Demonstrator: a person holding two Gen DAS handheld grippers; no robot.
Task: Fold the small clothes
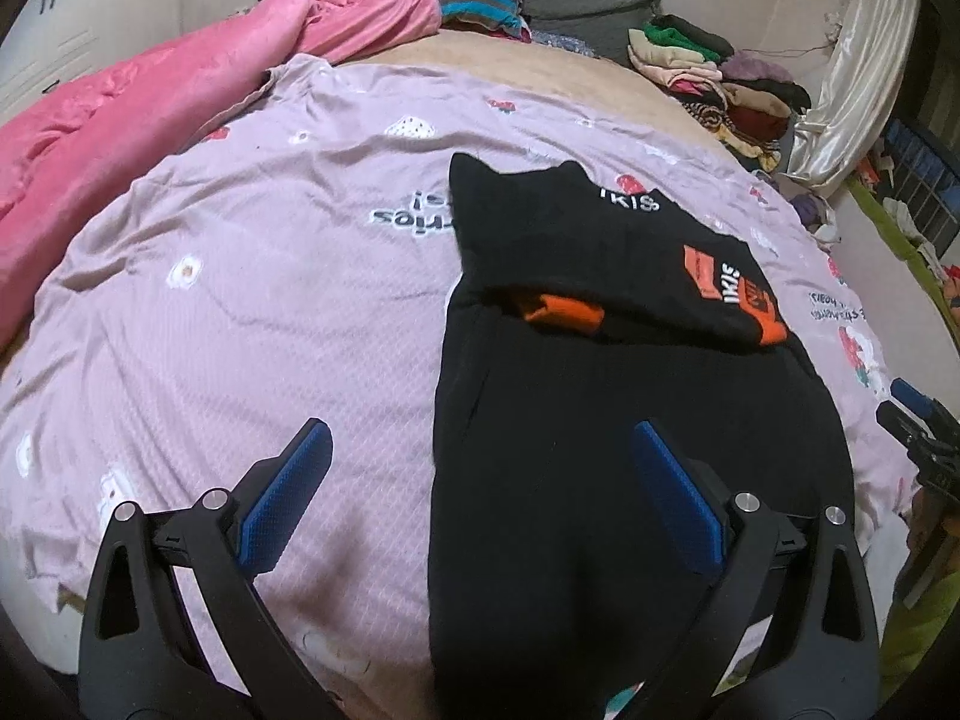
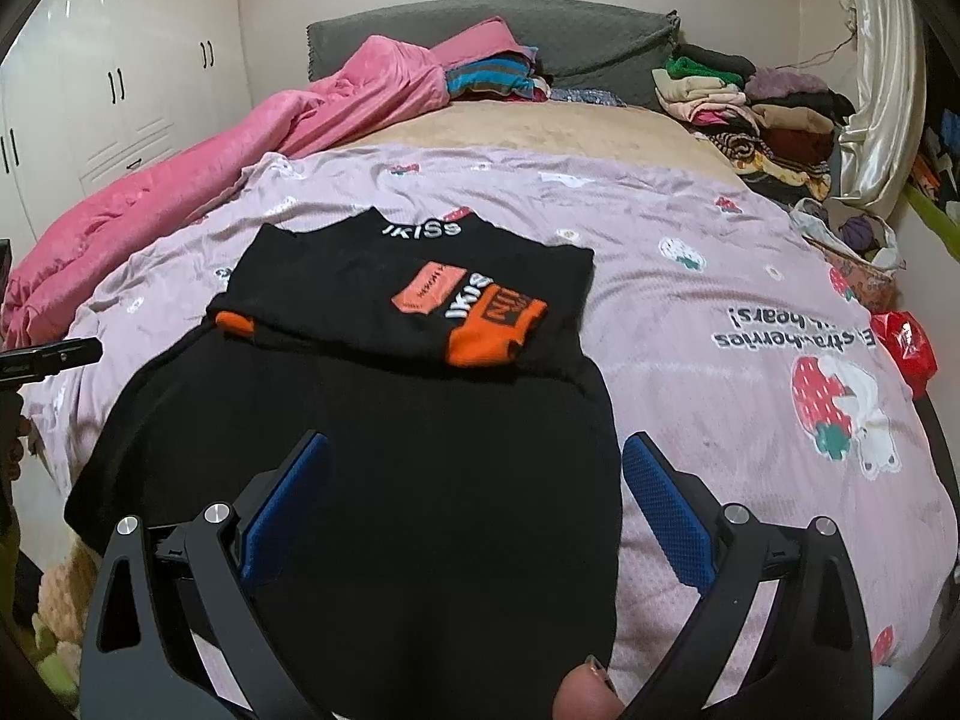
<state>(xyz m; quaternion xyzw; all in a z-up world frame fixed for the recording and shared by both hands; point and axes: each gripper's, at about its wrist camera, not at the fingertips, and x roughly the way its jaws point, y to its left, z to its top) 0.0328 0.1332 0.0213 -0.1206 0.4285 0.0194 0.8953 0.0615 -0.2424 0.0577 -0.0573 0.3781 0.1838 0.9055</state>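
Observation:
A black garment (image 1: 600, 450) with orange patches and white "IKISS" lettering lies on a lilac printed bedsheet (image 1: 240, 300). Its upper part is folded down over the lower part, with an orange cuff (image 1: 564, 313) showing at the fold. My left gripper (image 1: 480, 450) is open and empty above the garment's left edge. In the right wrist view the garment (image 2: 390, 480) lies in front of me. My right gripper (image 2: 474, 468) is open and empty over its right edge. The other gripper's tip shows at the frame edge in each view (image 1: 918, 420) (image 2: 48, 357).
A pink quilt (image 2: 180, 180) lies bunched along the bed's left side. Piles of clothes (image 2: 762, 114) sit at the far right, more by the grey headboard (image 2: 492, 36). A red bag (image 2: 906, 348) lies at the right edge. White wardrobes (image 2: 120, 90) stand left.

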